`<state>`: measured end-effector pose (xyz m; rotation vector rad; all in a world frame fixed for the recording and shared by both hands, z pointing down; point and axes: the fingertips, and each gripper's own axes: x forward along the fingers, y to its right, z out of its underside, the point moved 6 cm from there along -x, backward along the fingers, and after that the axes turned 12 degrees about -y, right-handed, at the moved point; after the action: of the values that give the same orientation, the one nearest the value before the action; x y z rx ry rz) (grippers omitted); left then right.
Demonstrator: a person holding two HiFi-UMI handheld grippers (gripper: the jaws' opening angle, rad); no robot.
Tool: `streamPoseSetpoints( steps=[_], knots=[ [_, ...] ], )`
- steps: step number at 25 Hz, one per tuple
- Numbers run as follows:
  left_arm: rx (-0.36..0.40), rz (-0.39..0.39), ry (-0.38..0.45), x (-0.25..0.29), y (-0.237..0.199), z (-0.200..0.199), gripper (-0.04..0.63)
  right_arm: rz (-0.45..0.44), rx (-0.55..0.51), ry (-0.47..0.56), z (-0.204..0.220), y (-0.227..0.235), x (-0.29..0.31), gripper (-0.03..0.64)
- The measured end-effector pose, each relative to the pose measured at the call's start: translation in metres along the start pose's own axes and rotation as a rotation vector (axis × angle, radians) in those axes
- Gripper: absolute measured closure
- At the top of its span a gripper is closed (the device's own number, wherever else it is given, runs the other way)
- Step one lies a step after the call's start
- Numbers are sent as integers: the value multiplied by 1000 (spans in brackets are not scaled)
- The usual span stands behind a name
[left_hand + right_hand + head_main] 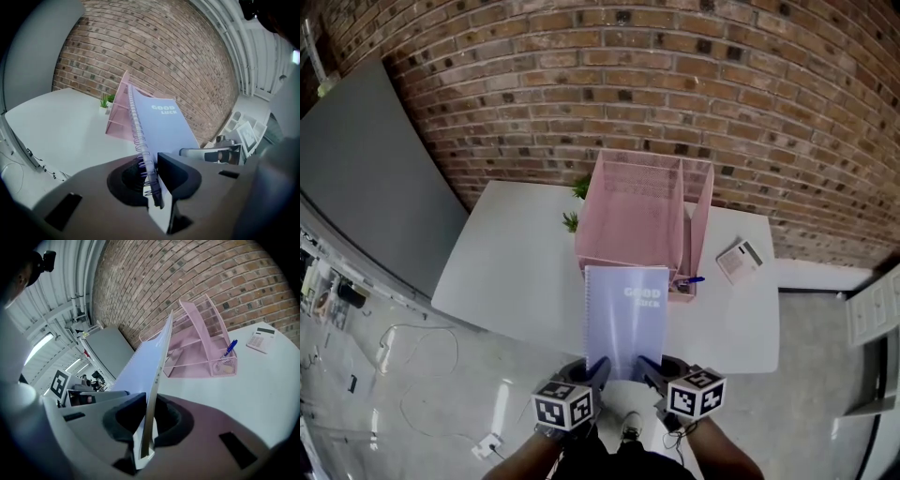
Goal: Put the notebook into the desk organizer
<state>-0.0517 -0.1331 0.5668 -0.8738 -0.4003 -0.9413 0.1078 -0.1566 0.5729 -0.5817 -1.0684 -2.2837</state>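
Currently: notebook [626, 314], spiral-bound, held above the tabletop [516, 272], just short of the pink desk organizer [633, 211]. Left tool [596, 367] and right tool [652, 367] each clamp its near edge. Step: carrying. Next, likely: stand it upright and slide it into a slot.

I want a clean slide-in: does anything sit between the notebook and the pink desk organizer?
Nothing visible does. The notebook points straight at the open front of the desk organizer; the blue pen at its right corner and the calculator lie off to the right.
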Motion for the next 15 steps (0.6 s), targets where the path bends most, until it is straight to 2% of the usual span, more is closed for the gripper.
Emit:
streamPoseSetpoints(
  steps=[15],
  knots=[
    [23, 39, -82, 10, -24, -2, 529, 8, 124, -7, 10, 9, 25, 560]
  ],
)
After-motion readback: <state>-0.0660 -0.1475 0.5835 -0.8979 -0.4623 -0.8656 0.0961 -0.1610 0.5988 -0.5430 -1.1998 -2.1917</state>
